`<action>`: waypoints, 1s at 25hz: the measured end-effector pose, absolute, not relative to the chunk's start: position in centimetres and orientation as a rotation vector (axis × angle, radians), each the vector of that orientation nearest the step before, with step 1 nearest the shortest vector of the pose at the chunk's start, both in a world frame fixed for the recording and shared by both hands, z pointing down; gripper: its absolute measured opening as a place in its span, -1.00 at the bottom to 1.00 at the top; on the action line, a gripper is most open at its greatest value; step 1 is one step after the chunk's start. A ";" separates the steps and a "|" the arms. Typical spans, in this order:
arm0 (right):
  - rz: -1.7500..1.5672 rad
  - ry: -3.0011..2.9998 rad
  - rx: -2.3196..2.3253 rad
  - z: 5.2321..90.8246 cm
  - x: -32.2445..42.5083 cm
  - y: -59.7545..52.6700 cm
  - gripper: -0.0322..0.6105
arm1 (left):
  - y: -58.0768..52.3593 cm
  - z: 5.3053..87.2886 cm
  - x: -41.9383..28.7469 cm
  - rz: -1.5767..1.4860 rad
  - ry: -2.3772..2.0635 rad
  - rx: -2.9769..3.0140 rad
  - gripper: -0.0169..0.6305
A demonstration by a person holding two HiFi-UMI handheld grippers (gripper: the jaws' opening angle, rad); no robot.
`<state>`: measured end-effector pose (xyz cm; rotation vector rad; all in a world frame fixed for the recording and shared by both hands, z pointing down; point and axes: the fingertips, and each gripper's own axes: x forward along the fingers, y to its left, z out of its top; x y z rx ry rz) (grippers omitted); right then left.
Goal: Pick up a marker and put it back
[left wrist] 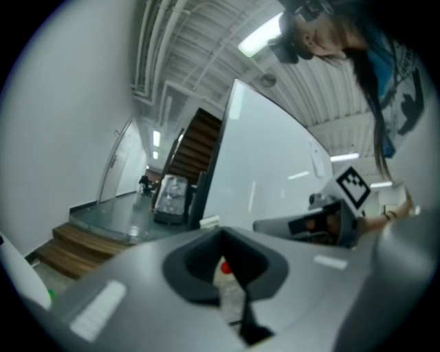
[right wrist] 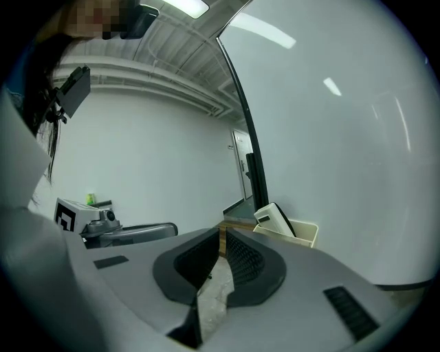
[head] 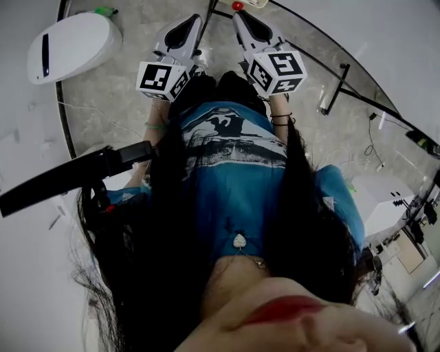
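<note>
No marker shows plainly in any view. Both grippers hang in front of the person's blue shirt and point down at the marbled floor. My left gripper has its jaws together and nothing between them; its own view shows only floor past the pads. My right gripper is likewise shut and empty, its ribbed pads almost touching at the tip. A small red round thing lies on the floor just ahead of both tips, also seen between the left pads as a red dot.
A white rounded casing with a green-tipped thing stands at the left. A large white board on a black frame runs along the right. A black bar crosses at the left. A cream bin sits by the board. Stairs lie far off.
</note>
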<state>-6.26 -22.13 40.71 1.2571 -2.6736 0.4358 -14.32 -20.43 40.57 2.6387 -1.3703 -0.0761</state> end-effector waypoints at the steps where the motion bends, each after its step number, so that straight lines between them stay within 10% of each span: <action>1: 0.439 -2.663 1.253 41.1 -5.8 -23.0 -0.86 | -21.1 41.0 -13.6 -0.065 -1.352 2.637 -0.94; 25: 0.181 -2.187 0.775 49.8 -9.0 -31.0 -0.49 | -26.0 41.3 -13.9 -0.034 -1.466 2.570 -0.94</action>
